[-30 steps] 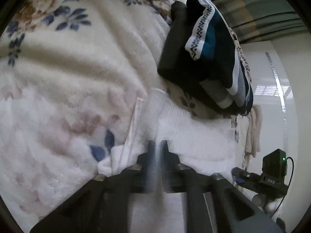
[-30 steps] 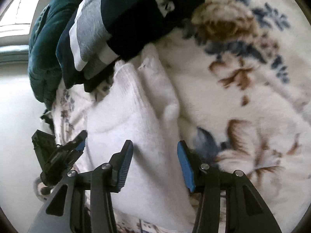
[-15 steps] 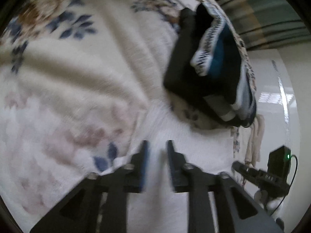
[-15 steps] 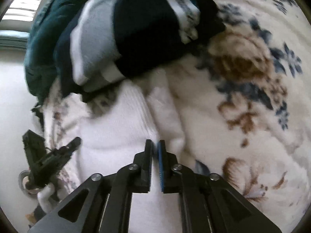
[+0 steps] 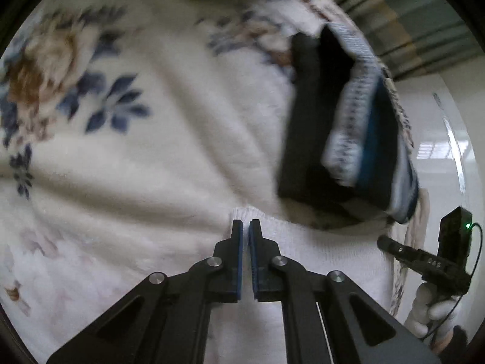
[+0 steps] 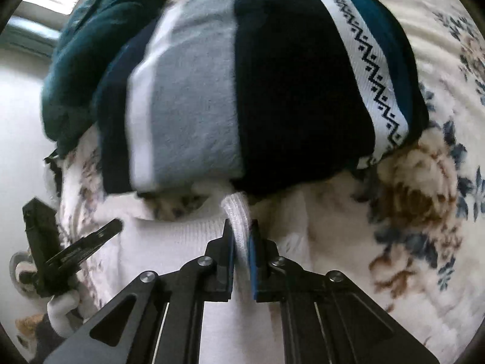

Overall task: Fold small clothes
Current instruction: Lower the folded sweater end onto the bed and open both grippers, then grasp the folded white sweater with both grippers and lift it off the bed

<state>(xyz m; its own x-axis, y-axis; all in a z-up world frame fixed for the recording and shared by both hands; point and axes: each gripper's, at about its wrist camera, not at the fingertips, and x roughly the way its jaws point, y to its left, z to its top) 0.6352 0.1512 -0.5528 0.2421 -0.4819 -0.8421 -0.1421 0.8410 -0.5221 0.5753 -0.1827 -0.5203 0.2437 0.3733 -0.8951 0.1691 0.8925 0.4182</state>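
Note:
A white knit garment (image 5: 318, 251) lies on a cream floral blanket (image 5: 151, 166). My left gripper (image 5: 246, 223) is closing, its pads almost together on the garment's ribbed edge. In the right wrist view the same white garment (image 6: 169, 242) bunches up into a ridge. My right gripper (image 6: 241, 227) is closing on that ridge, and the cloth is pinched between its blue pads. A stack of folded dark clothes (image 6: 257, 85) with grey, white and patterned bands lies just beyond both grippers.
The folded stack (image 5: 357, 139) sits at the right near the blanket's edge, with pale floor (image 5: 439, 136) past it. A dark green cloth (image 6: 91, 45) lies behind the stack. A gloved hand (image 5: 430, 309) holds the other gripper at the lower right; another gloved hand (image 6: 60, 306) shows at the lower left.
The left gripper opened, slid forward to the garment's ribbed edge and shut again. The right gripper closed from wide open onto a fold of white cloth and moved toward the stack.

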